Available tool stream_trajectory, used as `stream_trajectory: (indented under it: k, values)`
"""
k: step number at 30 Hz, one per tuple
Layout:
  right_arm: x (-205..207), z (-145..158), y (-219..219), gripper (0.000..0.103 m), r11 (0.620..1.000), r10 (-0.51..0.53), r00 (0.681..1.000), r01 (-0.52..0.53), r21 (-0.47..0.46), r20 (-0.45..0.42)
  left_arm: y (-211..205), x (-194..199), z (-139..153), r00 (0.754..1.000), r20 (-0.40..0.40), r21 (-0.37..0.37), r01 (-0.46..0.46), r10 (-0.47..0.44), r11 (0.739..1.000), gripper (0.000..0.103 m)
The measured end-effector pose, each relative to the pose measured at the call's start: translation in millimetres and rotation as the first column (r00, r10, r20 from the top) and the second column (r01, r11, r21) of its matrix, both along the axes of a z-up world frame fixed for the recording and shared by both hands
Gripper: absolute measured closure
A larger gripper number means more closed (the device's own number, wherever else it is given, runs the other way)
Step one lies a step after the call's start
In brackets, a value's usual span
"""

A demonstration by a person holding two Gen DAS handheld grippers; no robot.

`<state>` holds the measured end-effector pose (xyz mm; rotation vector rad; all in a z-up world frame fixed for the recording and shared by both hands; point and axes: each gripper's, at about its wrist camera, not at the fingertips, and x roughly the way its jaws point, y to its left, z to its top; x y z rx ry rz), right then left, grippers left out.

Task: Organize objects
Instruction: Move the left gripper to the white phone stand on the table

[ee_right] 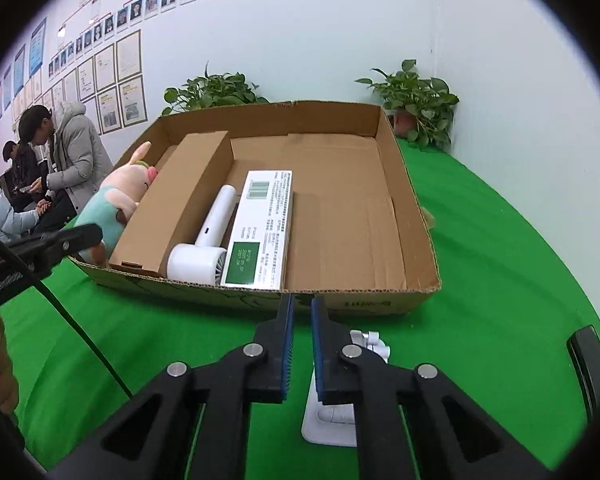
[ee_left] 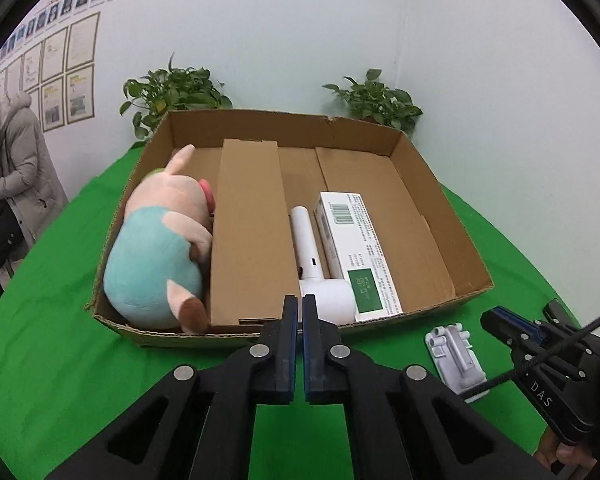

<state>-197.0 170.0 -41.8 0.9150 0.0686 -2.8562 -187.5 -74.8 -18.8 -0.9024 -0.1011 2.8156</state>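
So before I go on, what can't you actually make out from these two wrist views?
- White plastic bracket on the green cloth: right wrist view, mostly hidden behind the right hand-held gripper; its whole shape shows only in the left view.
- Plush pig: its face is turned away and partly blocked by the brown carton.
- Green-and-white box: print too small to read.
- Hair dryer: its nozzle end is hidden by the left hand-held gripper.

White bracket [ee_right: 332, 408] mostly hidden behind right claw [ee_right: 301, 308]; box print [ee_right: 275, 220] illegible.
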Motion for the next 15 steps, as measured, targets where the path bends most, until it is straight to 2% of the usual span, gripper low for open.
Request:
stream_trajectory:
  k: [1, 2, 3, 4, 6, 10, 15]
  values:
    - [-2.7, -1.2, 0.7, 0.081, 1.000, -0.001, 1.000, 0.001, -0.007, 0.013, -1.2, 3.5, 1.9, 1.000, -0.020, -0.009, -0.022, 0.022, 1.000, 0.096]
    - [-5.4, -2.9, 1.1, 0.049, 1.000, -0.002, 1.000, 0.002, -0.008, 0.027, -2.8, 6.9, 3.6, 0.998, -0.039, -0.027, -0.056, 0.055, 0.998, 0.069]
    - [-7.2, -5.3, 1.4, 0.015, 1.000, -0.005, 0.999, 0.005, -0.005, 0.043, -5.2, 9.8, 5.0, 0.996, -0.054, -0.035, -0.079, 0.077, 0.996, 0.022]
    - [-8.0, -8.0, 2.8, 0.012, 1.000, -0.010, 0.999, 0.011, -0.007, 0.051, -8.2, 12.5, 6.6, 0.994, -0.067, -0.031, -0.092, 0.090, 0.995, 0.003]
    - [-9.1, -10.3, 4.8, 0.012, 1.000, -0.013, 0.998, 0.013, -0.003, 0.055, -15.3, 19.9, 8.3, 0.989, -0.101, -0.001, -0.105, 0.104, 0.994, 0.001]
    - [-6.4, -13.9, 8.0, 0.009, 1.000, 0.019, 0.998, -0.020, 0.022, 0.064, -23.1, 18.9, -0.1, 0.995, -0.023, 0.026, -0.100, 0.100, 0.995, 0.001]
    - [-3.7, -29.2, 25.1, 0.008, 1.000, 0.019, 0.992, -0.018, -0.008, 0.123, -27.7, 23.3, -11.8, 0.998, 0.015, 0.034, -0.067, 0.067, 0.997, 0.001]
